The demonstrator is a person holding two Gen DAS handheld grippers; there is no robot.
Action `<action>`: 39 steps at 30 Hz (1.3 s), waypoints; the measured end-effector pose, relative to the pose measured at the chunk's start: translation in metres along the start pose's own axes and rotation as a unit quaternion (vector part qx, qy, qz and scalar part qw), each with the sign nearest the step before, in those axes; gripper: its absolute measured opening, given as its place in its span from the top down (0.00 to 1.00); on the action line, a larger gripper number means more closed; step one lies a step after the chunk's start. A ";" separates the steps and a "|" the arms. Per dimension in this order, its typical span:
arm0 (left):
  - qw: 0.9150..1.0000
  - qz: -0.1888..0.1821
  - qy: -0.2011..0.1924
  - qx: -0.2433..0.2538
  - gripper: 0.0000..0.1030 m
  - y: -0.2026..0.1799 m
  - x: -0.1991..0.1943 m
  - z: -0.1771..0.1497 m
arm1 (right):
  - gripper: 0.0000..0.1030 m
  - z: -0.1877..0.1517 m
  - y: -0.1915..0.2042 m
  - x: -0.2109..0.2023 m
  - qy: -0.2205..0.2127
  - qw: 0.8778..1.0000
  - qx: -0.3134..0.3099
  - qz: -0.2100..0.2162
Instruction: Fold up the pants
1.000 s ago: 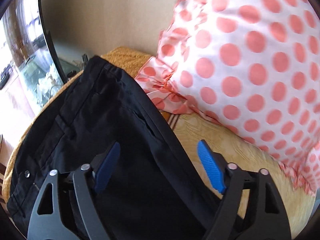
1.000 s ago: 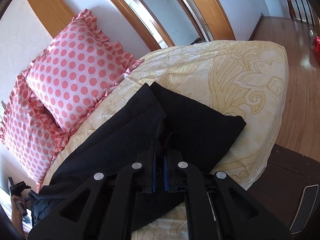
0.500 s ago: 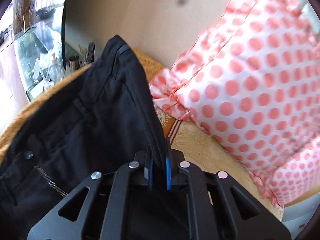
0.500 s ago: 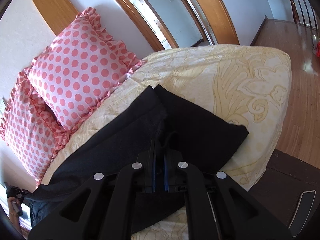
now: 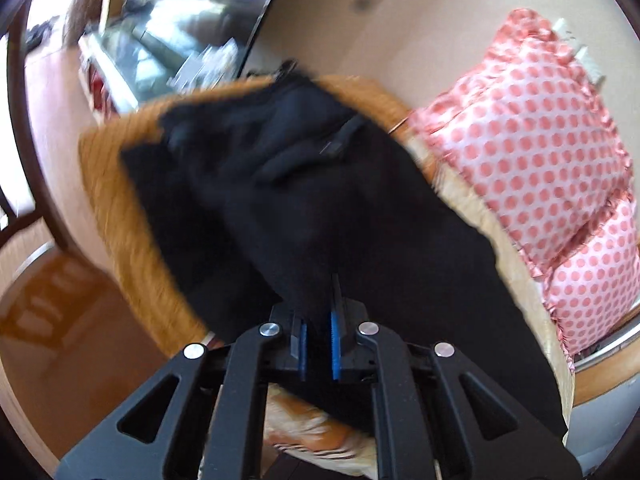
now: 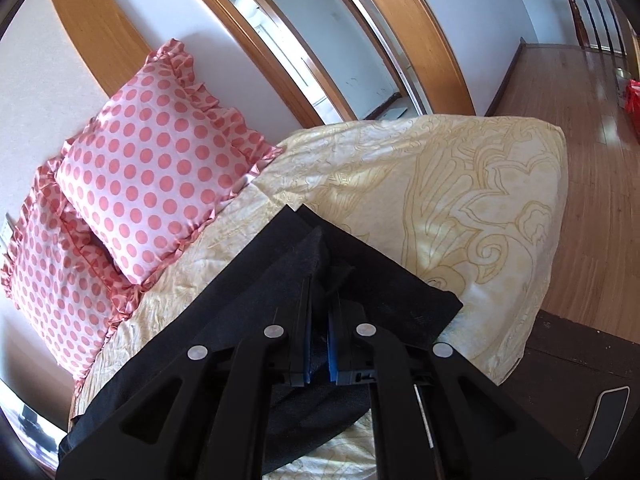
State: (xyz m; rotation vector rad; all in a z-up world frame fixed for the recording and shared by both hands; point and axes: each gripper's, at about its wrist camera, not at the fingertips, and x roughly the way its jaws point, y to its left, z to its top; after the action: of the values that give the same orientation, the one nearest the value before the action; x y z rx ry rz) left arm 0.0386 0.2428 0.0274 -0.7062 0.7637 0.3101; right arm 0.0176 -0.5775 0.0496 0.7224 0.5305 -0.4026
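On the bed [image 6: 460, 184], over its pale yellow patterned cover, the black pants [image 6: 240, 320] lie stretched across, and both tools have hold of them. Starting at the left of the left wrist view, around nine o'clock, an orange-brown ribbed blanket [image 5: 120, 208] shows under the bunched dark cloth, with wood floor [image 5: 60, 320] below it and a round mirror [image 5: 160, 32] up at eleven o'clock. The pants [image 5: 320, 200] fill the middle of that view, blurred and crumpled, a seam or pocket edge showing near twelve o'clock. The left gripper [image 5: 318, 344] sits at six o'clock, its jaws clenched on a fold of the black fabric that rises straight up from between the blue pads [image 5: 334, 344]. Off at three o'clock two pink polka-dot pillows [image 5: 540, 152] lean against the beige wall, just beside the pants' edge.

In the right wrist view the same pillows [image 6: 152, 168] stand at nine to ten o'clock, one partly in front of the other, ruffled edges touching the bedcover. The pants run from seven o'clock up toward the centre, lying flat with a doubled layer. The right gripper [image 6: 319, 356] is at six o'clock, jaws clamped tight on a raised pinch of that cloth. Wooden door frames [image 6: 400, 40] cross at twelve o'clock, and wood flooring [image 6: 580, 92] spreads out at two o'clock
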 end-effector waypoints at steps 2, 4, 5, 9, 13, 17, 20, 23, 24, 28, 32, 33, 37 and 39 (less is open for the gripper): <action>0.999 -0.027 -0.034 -0.017 0.87 0.014 -0.005 -0.010 | 0.94 0.001 -0.002 0.000 0.003 1.000 0.010 0.005; 0.998 -0.028 -0.049 -0.015 0.81 0.016 -0.011 -0.013 | 0.94 0.002 -0.003 -0.001 0.001 1.000 0.012 0.007; 0.998 -0.027 -0.057 -0.016 0.71 0.019 -0.015 -0.013 | 0.94 0.002 -0.003 -0.002 0.000 1.000 0.013 0.008; 0.995 -0.019 -0.082 -0.045 0.43 0.025 -0.023 -0.003 | 0.94 0.005 -0.003 -0.003 -0.002 1.000 0.023 0.015; 0.993 -0.012 -0.095 -0.065 0.76 0.030 -0.019 0.011 | 0.94 0.009 -0.001 -0.002 -0.003 0.999 0.026 0.027; 0.993 -0.014 -0.092 -0.074 0.95 0.035 -0.021 0.018 | 0.94 0.016 0.000 -0.004 -0.006 0.998 0.035 0.042; 0.992 -0.011 -0.118 -0.053 0.96 0.032 -0.043 0.009 | 0.94 0.020 0.000 -0.012 -0.018 0.998 0.035 0.045; 0.992 -0.001 -0.118 -0.052 0.96 0.037 -0.050 -0.003 | 0.94 0.016 -0.007 -0.005 -0.003 0.999 0.031 0.019; 0.992 0.001 -0.116 -0.056 0.96 0.039 -0.049 -0.005 | 0.94 0.011 -0.014 -0.001 0.010 0.999 0.045 0.014; 0.992 0.010 -0.109 -0.062 0.96 0.050 -0.042 -0.009 | 0.94 0.001 -0.024 -0.004 0.014 0.999 0.048 0.007; 0.991 0.037 -0.124 -0.023 0.96 0.039 -0.040 -0.004 | 0.95 0.001 -0.022 -0.008 0.011 0.999 0.037 0.009; 0.991 0.042 -0.123 -0.018 0.96 0.037 -0.038 -0.003 | 0.94 0.001 -0.021 -0.008 0.011 0.999 0.036 0.007; 0.992 0.041 -0.113 -0.023 0.95 0.042 -0.032 -0.004 | 0.94 -0.004 -0.020 -0.009 0.009 1.000 0.024 -0.007; 0.992 0.042 -0.115 -0.024 0.88 0.044 -0.033 -0.005 | 0.94 -0.006 -0.022 -0.007 0.015 0.999 0.025 -0.013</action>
State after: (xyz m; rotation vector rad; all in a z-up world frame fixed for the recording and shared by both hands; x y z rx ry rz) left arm -0.0087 0.2709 0.0284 -0.6713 0.5689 0.4788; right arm -0.0012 -0.5869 0.0389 0.7713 0.5608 -0.4307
